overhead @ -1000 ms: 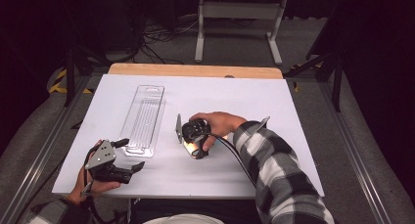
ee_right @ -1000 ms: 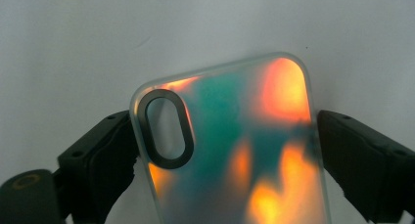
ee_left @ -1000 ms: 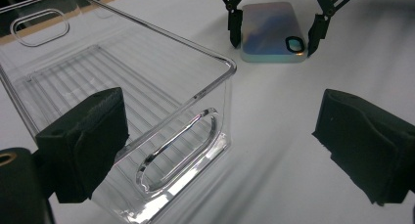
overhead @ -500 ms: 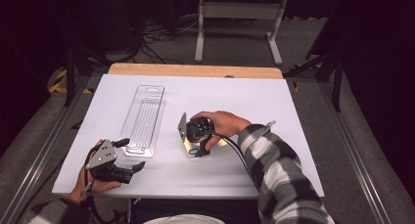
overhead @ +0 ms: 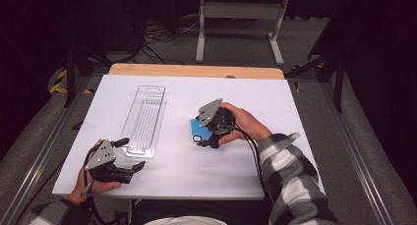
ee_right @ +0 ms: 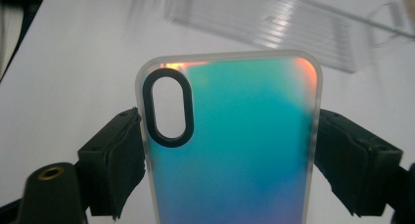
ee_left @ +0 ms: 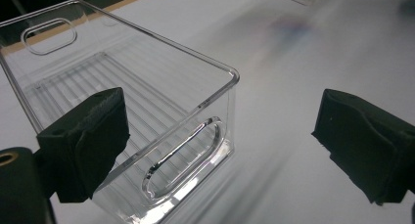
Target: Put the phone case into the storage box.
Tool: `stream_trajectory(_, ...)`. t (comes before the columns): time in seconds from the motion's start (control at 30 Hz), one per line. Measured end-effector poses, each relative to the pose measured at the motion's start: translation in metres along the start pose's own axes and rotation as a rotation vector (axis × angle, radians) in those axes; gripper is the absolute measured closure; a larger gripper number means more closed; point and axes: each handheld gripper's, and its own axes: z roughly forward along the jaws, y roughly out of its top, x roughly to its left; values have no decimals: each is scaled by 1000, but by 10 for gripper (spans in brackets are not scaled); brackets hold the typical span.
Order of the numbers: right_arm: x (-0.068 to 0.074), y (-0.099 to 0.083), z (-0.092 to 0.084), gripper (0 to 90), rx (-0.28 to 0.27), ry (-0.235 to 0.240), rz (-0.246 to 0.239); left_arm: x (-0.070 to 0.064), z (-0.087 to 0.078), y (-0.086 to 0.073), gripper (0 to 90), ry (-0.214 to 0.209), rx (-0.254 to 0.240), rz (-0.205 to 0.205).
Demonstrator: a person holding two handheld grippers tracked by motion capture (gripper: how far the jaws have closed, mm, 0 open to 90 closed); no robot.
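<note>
While the right gripper [overhead: 205,135] sits near the middle of the white counter [overhead: 295,112], its jaws are clamped on the two long edges of a phone case [ee_right: 235,145], one pad on each side. In the right gripper view the case is iridescent, teal to blue with orange at the upper corners, has a frosted rim, and carries a black-ringed oval camera cutout at upper left. From the high view the case shows as a blue patch just under the gripper body, low over or on the counter; contact with the surface cannot be determined. The person's right hand [overhead: 243,122], in a plaid sleeve [overhead: 290,178], wraps the gripper from the right.

The left gripper [overhead: 129,158] is at the near left corner of the counter, held in the left hand [overhead: 93,188]. Its jaws stand wide apart and hold nothing. In the left gripper view one pad overlaps the near end wall of a clear plastic bin [ee_left: 137,101]; the other is over bare counter.

The bin is long, ribbed on its floor, with an oval handle slot in each end wall. It lies lengthwise left of the case and apart from it.
</note>
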Motion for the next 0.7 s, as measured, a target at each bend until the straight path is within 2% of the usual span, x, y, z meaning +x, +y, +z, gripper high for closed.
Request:
stream_trajectory(0.03,1,-3,-6,172,-50,-34,26,0,0,1,68,2,5,2)
stream_trajectory(0.07,2,-5,-10,172,-77,-72,53,0,0,1,68,3,4,2)
stream_trajectory(0.13,5,-9,-15,172,-117,-123,86,0,0,1,69,12,0,5)
stream_trajectory(0.23,9,-15,-22,171,-180,-203,172,-1,1,2,70,9,0,1)
stream_trajectory(0.37,16,-18,-27,171,-249,-299,262,-1,2,2,70,11,1,0)
stream_trajectory(0.6,23,-21,-29,171,-303,-402,357,-1,2,2,76,4,-5,-6)
stream_trajectory(0.7,26,-21,-29,171,-323,-420,390,-2,3,3,82,4,-6,-5)
